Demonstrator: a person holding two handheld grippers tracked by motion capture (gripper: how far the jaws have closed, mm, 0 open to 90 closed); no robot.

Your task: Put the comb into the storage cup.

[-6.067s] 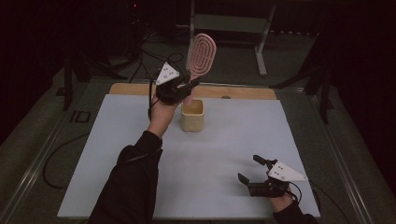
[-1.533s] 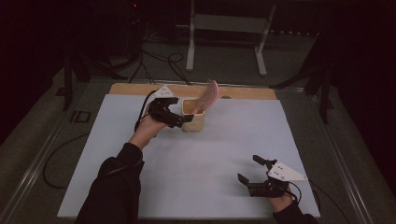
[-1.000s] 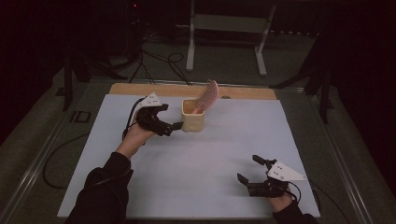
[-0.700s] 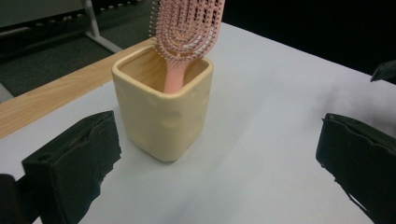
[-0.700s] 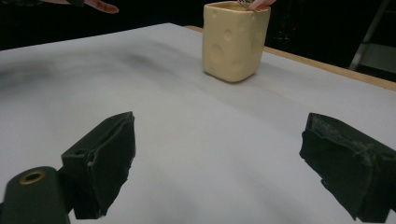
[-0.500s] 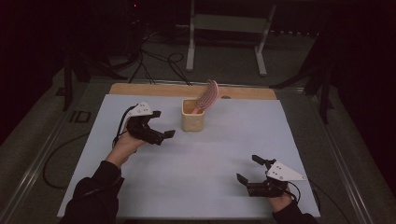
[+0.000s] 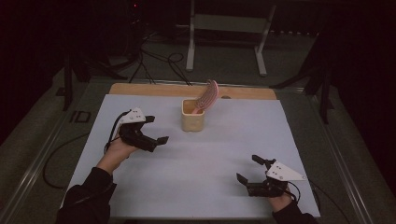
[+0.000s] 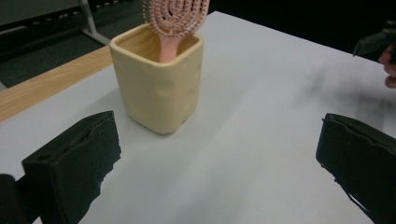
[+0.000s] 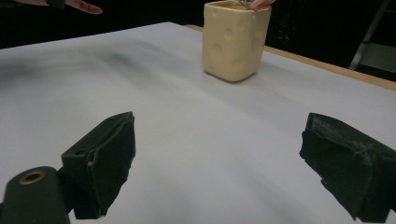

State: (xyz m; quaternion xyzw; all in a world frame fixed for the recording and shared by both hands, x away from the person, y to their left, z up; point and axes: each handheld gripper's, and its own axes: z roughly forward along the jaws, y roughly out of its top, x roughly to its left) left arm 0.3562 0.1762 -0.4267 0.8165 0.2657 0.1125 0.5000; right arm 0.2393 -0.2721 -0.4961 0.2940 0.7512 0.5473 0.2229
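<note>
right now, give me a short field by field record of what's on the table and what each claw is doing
brush: pink hairbrush standing handle down in the cup, head leaning over the rim
cup: pale yellow square cup upright on the white table
left claw: left claw open, holding nothing, left of the cup and apart from it
right claw: right claw open, holding nothing, at the near right of the table
</note>
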